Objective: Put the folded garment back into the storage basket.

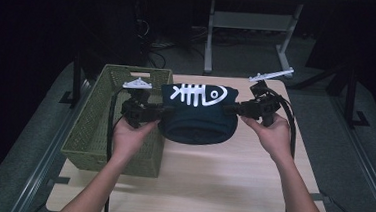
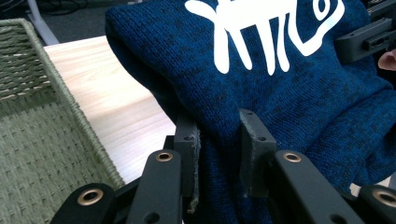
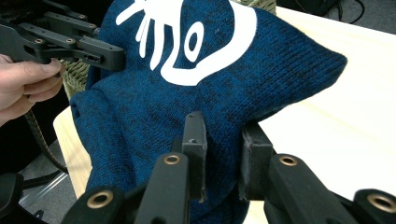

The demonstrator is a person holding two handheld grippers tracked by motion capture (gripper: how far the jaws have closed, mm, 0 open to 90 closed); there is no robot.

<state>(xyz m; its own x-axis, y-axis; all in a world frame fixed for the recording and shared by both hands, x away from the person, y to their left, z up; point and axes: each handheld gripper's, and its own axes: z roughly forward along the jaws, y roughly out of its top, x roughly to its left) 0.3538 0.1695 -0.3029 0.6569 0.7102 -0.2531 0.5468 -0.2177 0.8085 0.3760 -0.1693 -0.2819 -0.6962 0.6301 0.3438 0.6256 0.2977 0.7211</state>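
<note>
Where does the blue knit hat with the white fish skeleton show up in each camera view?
High view: blue knit hat at centre, above the table.
Left gripper view: hat across the centre and right.
Right gripper view: hat at centre and left.
Shared landmark: white fish skeleton print.

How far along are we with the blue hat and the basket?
Done: both grippers are shut on the blue hat, the left gripper at one edge, the right gripper at the opposite edge. In hand: the hat hangs between them over the table, beside the green basket. Left, probably: carrying it into the basket and letting go.
</note>
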